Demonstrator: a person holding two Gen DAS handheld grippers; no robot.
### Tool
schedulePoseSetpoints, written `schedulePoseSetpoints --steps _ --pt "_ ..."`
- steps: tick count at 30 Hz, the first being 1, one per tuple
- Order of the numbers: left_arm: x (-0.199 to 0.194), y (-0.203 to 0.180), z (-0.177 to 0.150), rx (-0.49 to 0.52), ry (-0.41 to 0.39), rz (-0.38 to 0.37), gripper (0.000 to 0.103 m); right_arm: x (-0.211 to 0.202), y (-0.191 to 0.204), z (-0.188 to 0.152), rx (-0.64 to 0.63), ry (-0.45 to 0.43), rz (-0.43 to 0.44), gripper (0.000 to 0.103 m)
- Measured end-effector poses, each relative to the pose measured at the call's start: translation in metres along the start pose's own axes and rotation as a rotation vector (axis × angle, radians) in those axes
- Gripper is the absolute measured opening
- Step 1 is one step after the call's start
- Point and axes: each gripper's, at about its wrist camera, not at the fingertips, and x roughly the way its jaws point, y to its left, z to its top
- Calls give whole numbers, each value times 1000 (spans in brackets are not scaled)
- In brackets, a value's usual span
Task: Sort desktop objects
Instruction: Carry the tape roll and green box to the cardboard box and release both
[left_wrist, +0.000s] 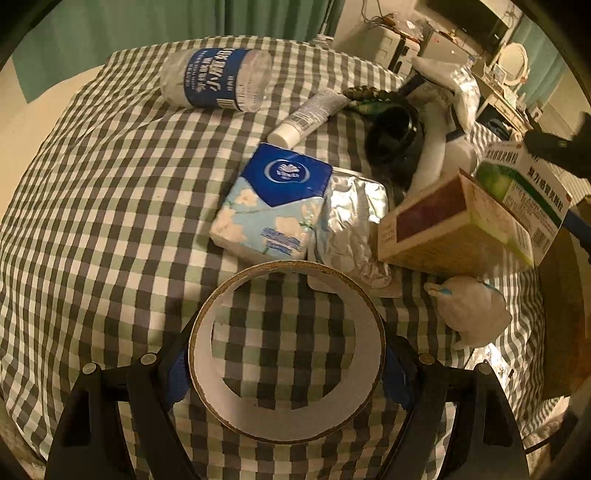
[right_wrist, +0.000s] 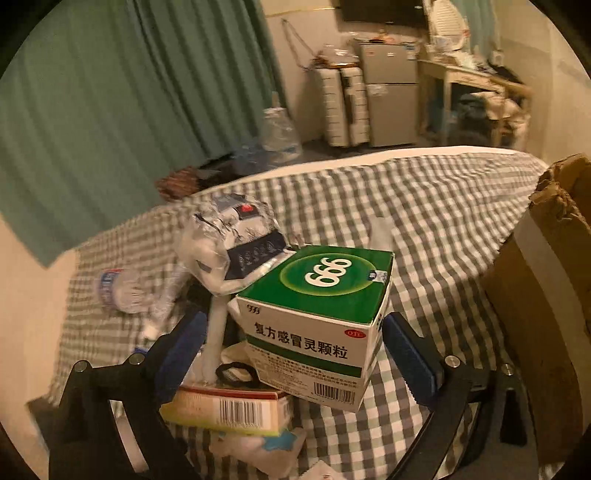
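Observation:
My left gripper (left_wrist: 286, 363) is shut on a roll of tape (left_wrist: 286, 413), a brown-rimmed ring with a white inside, held above the checked cloth (left_wrist: 92, 221). Ahead lie a blue tissue pack (left_wrist: 277, 201), a silver foil pouch (left_wrist: 354, 218), a white tube (left_wrist: 308, 116) and a water bottle (left_wrist: 218, 79) on its side. My right gripper (right_wrist: 295, 350) is open, its blue pads either side of a green and white medicine box (right_wrist: 317, 321), which leans on a flat box (right_wrist: 229, 410). The medicine box also shows in the left wrist view (left_wrist: 524, 184).
A brown and red box (left_wrist: 439, 225), a dark round jar (left_wrist: 393, 138), a white duck-shaped figure (left_wrist: 469, 312) and a bead string (left_wrist: 365, 92) crowd the right side. A cardboard box (right_wrist: 546, 314) stands at the right edge. Crumpled foil packaging (right_wrist: 229, 229) sits behind the medicine box.

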Motion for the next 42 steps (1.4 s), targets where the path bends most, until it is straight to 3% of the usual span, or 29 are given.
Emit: schedulePoseSetpoints --steps 2,5,8,10,16,20,25,28,32,36,42 --pt "0 3 1 -13 -2 4 85 10 9 1 10 0 -97 97" --pt "0 4 0 -17 -4 10 85 27 2 -1 67 43 -177 97" --pt "2 2 2 -12 -4 13 85 43 -24 -9 129 105 -150 97" --pt "4 3 4 -19 -5 4 85 44 -42 -14 127 125 -118 88" --pt "-3 7 1 -34 -21 -10 85 27 -90 -26 8 147 -71 84" --pt "-23 4 5 -32 -80 2 84 -12 -113 -35 -56 115 -33 84" --pt "-76 5 1 -67 -223 -131 84 -82 -113 -45 -170 20 8 84" --pt "-98 -4 2 -49 -236 -58 84 -122 -111 -48 -198 -21 41 84" --pt "-138 -21 -5 -26 -266 -72 84 -163 -108 -52 -232 -73 81 84" --pt "-185 -53 -5 52 -320 -36 84 -198 -109 -50 -227 -106 132 84" --pt "-255 -109 -3 127 -401 -55 84 -255 -152 -34 -155 -203 137 84"
